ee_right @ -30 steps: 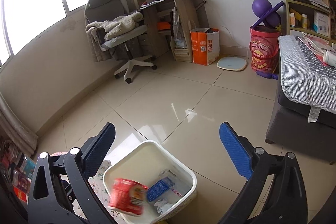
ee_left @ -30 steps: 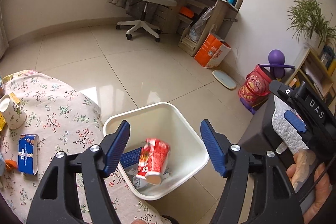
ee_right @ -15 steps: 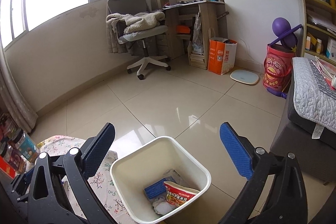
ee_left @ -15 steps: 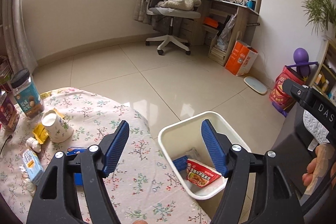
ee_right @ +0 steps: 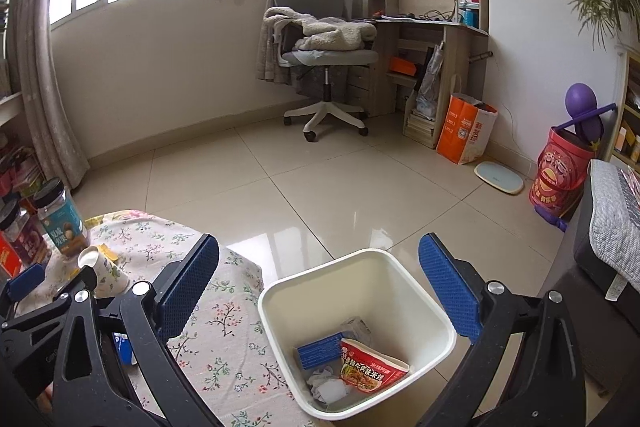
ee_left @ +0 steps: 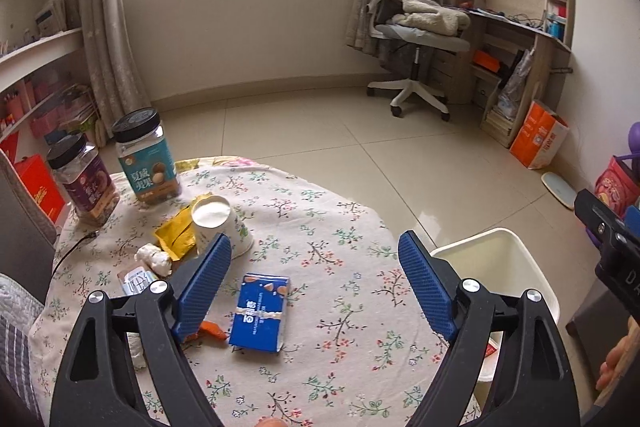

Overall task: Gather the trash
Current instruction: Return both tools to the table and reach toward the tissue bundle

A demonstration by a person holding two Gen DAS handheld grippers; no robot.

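Left wrist view: the left gripper [ee_left: 314,285] hangs empty, fingers spread, over the floral table [ee_left: 344,227]; a blue box [ee_left: 260,313] lies between them, the white bin [ee_left: 516,267] just past the table edge.

Right wrist view: the right gripper [ee_right: 320,291], fingers spread and empty, hangs above the bin [ee_right: 400,291], revealing a red noodle cup [ee_right: 370,367] inside, bare floor beyond.

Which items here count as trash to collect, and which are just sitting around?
For the job:
bin
blue box
paper cup
yellow wrapper
crumpled tissue

Likely just lying about:
two snack jars
office chair
orange bag
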